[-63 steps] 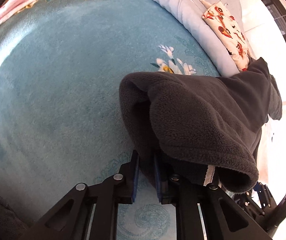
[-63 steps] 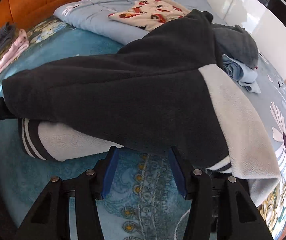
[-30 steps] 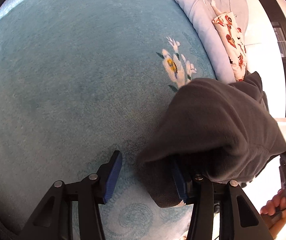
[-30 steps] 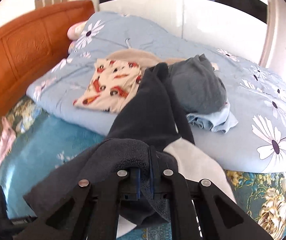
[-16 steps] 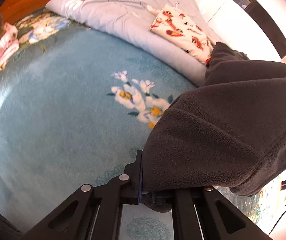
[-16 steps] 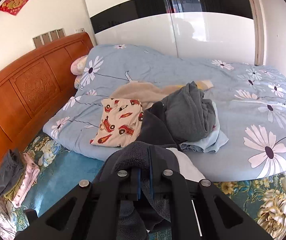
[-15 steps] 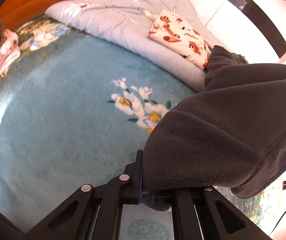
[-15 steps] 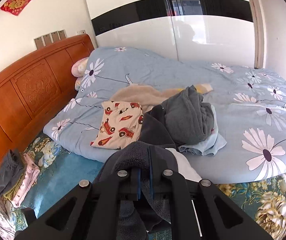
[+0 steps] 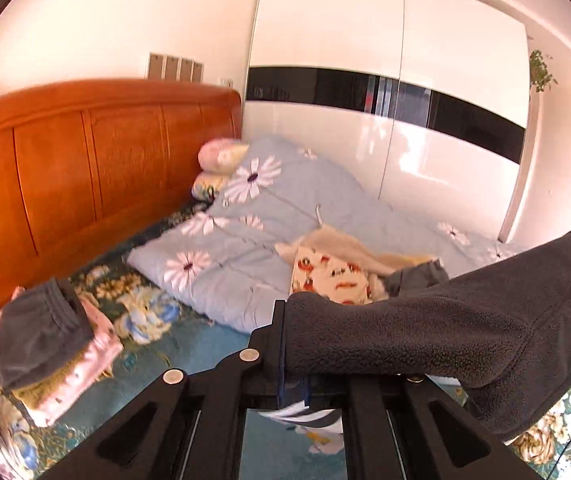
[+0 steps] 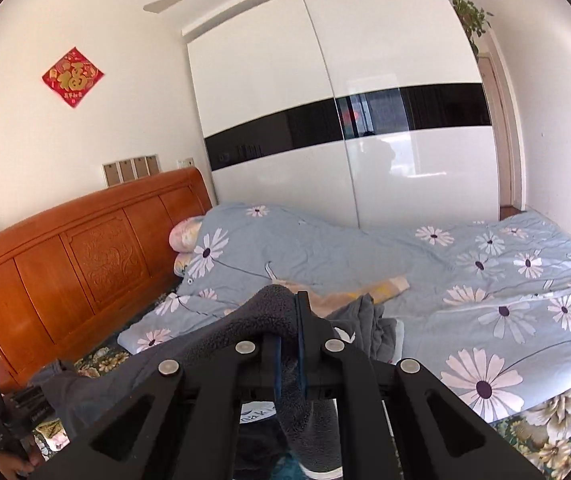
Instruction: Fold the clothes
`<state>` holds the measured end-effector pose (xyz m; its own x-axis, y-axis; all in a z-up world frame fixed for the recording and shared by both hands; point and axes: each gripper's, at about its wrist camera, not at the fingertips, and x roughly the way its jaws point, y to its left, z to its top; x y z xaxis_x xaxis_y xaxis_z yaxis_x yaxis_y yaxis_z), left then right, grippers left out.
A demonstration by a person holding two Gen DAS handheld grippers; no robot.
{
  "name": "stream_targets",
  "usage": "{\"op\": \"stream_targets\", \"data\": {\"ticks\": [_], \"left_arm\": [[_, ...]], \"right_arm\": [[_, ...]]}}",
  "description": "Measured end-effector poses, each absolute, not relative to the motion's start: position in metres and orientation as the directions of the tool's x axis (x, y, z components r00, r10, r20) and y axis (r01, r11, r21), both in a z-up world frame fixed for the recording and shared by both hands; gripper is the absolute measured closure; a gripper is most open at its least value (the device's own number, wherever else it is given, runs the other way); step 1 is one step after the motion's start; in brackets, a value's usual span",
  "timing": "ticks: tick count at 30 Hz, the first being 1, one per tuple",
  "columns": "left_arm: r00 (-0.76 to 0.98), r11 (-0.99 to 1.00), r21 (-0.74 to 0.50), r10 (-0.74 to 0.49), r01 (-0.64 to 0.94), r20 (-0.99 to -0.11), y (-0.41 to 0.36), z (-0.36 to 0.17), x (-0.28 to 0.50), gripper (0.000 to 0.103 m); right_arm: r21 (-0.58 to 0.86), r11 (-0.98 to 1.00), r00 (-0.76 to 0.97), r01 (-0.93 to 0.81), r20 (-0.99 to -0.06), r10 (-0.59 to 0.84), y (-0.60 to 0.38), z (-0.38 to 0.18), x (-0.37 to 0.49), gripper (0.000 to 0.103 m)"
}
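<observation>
A dark grey fleece garment with white striped trim hangs in the air between my two grippers. My left gripper is shut on one edge of it, and the cloth stretches off to the right. My right gripper is shut on another edge of the fleece, which drapes down to the left and below the jaws. Both grippers are raised well above the teal bedspread.
A stack of folded clothes lies at the left on the bed. A blue daisy quilt lies behind, with a car-print garment and a grey clothes pile on it. A wooden headboard and white wardrobe stand behind.
Both grippers have lifted the fleece up off the bedspread and tilted up, so the views now face the headboard and wardrobe. Earlier the left gripper opened and then shut on the garment's edge.
</observation>
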<state>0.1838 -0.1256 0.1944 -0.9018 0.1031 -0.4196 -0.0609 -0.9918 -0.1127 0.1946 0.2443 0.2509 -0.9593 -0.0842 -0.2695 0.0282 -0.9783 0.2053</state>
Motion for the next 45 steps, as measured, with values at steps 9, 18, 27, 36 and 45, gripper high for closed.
{"op": "stream_targets", "data": {"ticks": [9,18,27,36,45], "left_arm": [[-0.977,-0.995,0.052,0.071,-0.083,-0.203,-0.148,0.309,0.288,0.097],[-0.813,-0.977,0.155,0.027,-0.144,-0.582,-0.110,0.184,0.169,0.097],[-0.520,-0.972,0.172,-0.065,-0.161,-0.852,-0.060,-0.016,0.117,0.097],[-0.508,-0.978,0.150,-0.058,-0.142,-0.859,-0.049,-0.016,0.054,0.097],[-0.391,-0.976,0.127,-0.050,-0.174,-0.919,-0.024,-0.042,0.001,0.094]], "right_arm": [[0.171,-0.958,-0.968,0.229,-0.061,-0.243,0.250,0.328,0.325,0.097],[0.227,-0.961,-0.869,0.157,-0.431,-0.244,0.269,0.245,0.236,0.097],[0.271,-0.960,-0.589,-0.075,-0.789,-0.177,0.295,0.014,0.145,0.097],[0.356,-0.923,-0.569,-0.149,-0.794,-0.214,0.330,-0.002,0.087,0.097],[0.361,-0.890,-0.514,-0.277,-0.838,-0.180,0.355,-0.034,0.045,0.097]]}}
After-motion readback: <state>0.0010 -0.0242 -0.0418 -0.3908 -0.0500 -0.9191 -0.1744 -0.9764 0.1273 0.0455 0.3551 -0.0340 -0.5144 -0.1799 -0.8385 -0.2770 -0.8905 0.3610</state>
